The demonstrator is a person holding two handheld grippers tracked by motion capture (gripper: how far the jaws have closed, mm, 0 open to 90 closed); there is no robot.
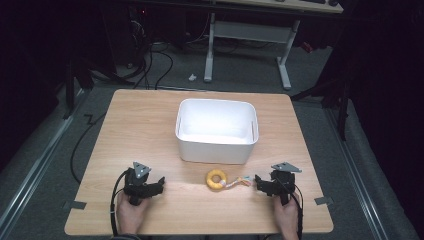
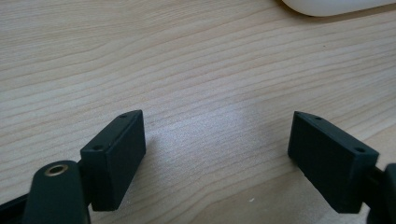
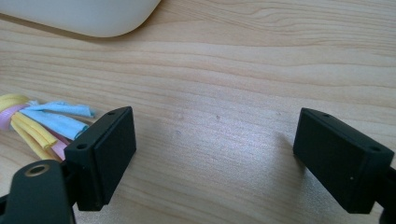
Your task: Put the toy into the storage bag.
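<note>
Wooden table (image 1: pixel 150 125); white bin (image 1: pixel 216 131) interior partly hidden; left gripper (image 2: pixel 217 149), right gripper (image 3: pixel 215 149) wide, empty.

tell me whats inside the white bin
The white bin looks empty: its bare white floor shows in the high view. The strip just behind its near wall is hidden from that camera.

hand-held gripper (image 3: pixel 215 158) gaping over table (image 3: pixel 243 70)

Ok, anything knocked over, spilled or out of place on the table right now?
Nothing stands out. The white tub sits upright and looks empty; the yellow ring toy lies flat in front of it, its coloured tassels trailing toward the right gripper. Both grippers, left included, are open and holding nothing.
</note>
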